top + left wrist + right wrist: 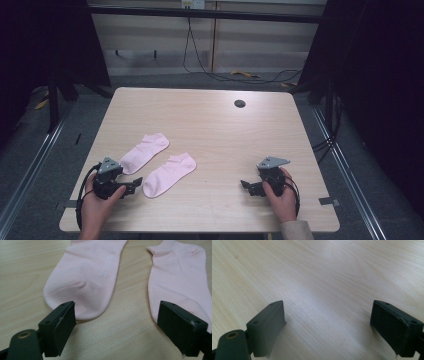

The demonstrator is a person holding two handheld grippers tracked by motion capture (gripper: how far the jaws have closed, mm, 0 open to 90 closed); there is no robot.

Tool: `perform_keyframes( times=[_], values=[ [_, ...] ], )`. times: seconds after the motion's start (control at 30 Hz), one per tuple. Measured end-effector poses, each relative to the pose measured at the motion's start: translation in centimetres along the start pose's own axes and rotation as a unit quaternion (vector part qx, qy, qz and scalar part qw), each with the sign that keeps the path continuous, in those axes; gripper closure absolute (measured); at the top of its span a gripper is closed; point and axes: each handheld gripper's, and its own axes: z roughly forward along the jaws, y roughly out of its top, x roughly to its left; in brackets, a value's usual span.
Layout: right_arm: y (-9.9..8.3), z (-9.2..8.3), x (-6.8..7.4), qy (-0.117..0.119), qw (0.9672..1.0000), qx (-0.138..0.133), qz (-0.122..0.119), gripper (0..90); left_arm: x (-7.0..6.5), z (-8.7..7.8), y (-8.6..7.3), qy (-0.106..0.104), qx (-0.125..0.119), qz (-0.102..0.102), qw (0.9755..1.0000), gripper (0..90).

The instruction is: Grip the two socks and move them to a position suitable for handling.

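On the table (215, 130) two pink socks lie flat at its near left: the outer sock (144, 152) and the inner sock (169, 174), close together, apparently not touching. The left hand-held gripper (134, 184), jaws wide and empty, sits just short of their toes; it risks pinching both, or sliding on wood. The right hand-held gripper (246, 185) rests spread, well apart.

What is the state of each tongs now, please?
Left tongs: open, holding nothing, near the pink socks.
Right tongs: open, holding nothing.
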Motion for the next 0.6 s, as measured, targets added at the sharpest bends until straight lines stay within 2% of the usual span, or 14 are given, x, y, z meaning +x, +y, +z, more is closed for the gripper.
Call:
perform_keyframes(
  times=[0.23, 0.3, 0.33, 0.37, 0.4, 0.57, 0.6],
  values=[
    [0.0, 0.0, 0.1, -0.002, 1.0000, 0.001, 0.000, 12.1, 0.4, 0.2, 1.0, 0.008, -0.006, 0.011, 0.9999, 15.4],
    [0.0, -0.1, 0.2, -0.003, 1.0000, 0.003, 0.003, 12.1, 0.6, 0.3, 1.5, 0.006, -0.009, 0.007, 0.9999, 15.8],
    [-0.1, -0.1, 0.2, -0.002, 1.0000, 0.003, 0.004, 12.1, 0.7, 0.3, 1.8, 0.005, -0.005, 0.012, 0.9999, 15.8],
    [-0.1, -0.1, 0.2, -0.002, 1.0000, 0.003, 0.003, 12.0, 0.8, 0.4, 2.0, 0.004, -0.006, 0.009, 0.9999, 15.9],
    [-0.1, -0.1, 0.2, -0.002, 1.0000, 0.003, 0.003, 12.0, 1.0, 0.5, 2.2, 0.012, -0.005, 0.006, 0.9999, 15.9],
    [-0.1, -0.1, 0.2, -0.003, 1.0000, 0.004, 0.004, 12.0, 2.2, 0.9, 3.2, 0.018, -0.011, -0.029, 0.9994, 15.3],
    [-0.1, -0.1, 0.2, -0.002, 1.0000, 0.003, 0.004, 12.0, 2.6, 1.0, 3.4, 0.021, -0.014, -0.041, 0.9988, 15.3]
  ],
)
